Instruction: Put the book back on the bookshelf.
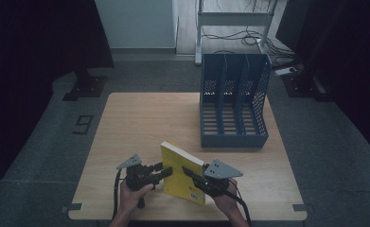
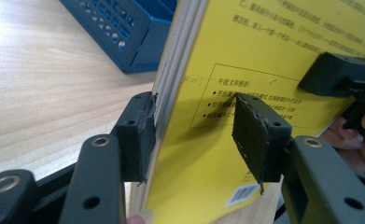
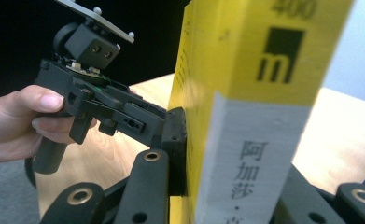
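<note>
High view: a yellow book (image 1: 182, 174) is held upright on its edge near the near edge of a wooden table (image 1: 140, 123), between the two hand-held grippers. The left gripper (image 1: 166, 170) is brought in from the left and the right gripper (image 1: 188, 172) from the right, each carried by a hand entering from the near side. A blue file rack (image 1: 234, 101) with three slots is seen at the far right of the table, well apart from the book; the tabletop between them is bare. A metal stand (image 1: 232, 21) and loose cables (image 1: 249, 38) are seen on the floor beyond the table. Left gripper view: the book (image 2: 245, 70) is seen standing between the jaws; one pad (image 2: 140, 135) is laid against the page edges, while the other pad (image 2: 257, 140) stands clear of the yellow cover, so the jaws are fairly wide and not clamped. A corner of the rack (image 2: 124, 28) is seen on the far side, and the right gripper's jaw tip (image 2: 339, 74) is pressed on the cover. Right gripper view: the spine of the book (image 3: 255, 116) is clamped between the jaws, and the view beyond is largely blocked by it. The left gripper (image 3: 173, 133) and its hand (image 3: 17, 121) are seen touching the book's far face.
</note>
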Motion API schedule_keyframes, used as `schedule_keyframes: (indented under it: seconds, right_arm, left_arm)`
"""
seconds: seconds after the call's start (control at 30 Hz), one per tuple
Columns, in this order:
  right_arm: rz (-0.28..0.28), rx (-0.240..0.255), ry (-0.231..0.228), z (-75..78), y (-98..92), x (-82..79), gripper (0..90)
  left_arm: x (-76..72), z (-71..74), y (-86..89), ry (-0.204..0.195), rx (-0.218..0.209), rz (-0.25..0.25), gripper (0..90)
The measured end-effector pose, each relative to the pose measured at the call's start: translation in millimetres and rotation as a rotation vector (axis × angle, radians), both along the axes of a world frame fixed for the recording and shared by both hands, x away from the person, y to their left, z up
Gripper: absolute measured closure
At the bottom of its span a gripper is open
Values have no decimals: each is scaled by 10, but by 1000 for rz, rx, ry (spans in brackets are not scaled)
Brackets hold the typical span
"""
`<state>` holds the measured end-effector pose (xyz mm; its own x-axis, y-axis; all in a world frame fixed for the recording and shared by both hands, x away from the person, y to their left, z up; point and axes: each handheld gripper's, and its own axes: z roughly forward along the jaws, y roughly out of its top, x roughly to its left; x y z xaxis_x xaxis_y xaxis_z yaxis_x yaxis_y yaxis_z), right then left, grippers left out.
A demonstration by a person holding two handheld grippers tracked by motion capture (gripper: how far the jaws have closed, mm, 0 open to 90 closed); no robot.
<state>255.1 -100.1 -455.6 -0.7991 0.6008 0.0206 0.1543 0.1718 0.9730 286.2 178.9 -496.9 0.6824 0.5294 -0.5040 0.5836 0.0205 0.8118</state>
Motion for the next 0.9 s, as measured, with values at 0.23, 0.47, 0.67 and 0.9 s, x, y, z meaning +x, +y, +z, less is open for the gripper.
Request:
schedule_keyframes:
  seconds: [0.23, 0.47, 0.67, 0.9]
  right_arm:
    - [-102, -45, -105, 22, 15, -61, 749]
    - [-112, -26, -82, 3, -54, -18, 718]
    - [-92, -21, -82, -21, -3, -25, 726]
    - [-104, -17, -73, -20, 3, -20, 744]
  left_arm:
    - [19, -18, 10, 10, 11, 4, 466]
    - [36, -36, 16, 21, 15, 7, 464]
    - [40, -47, 24, 35, 8, 8, 466]
    - [54, -60, 41, 42, 8, 12, 467]
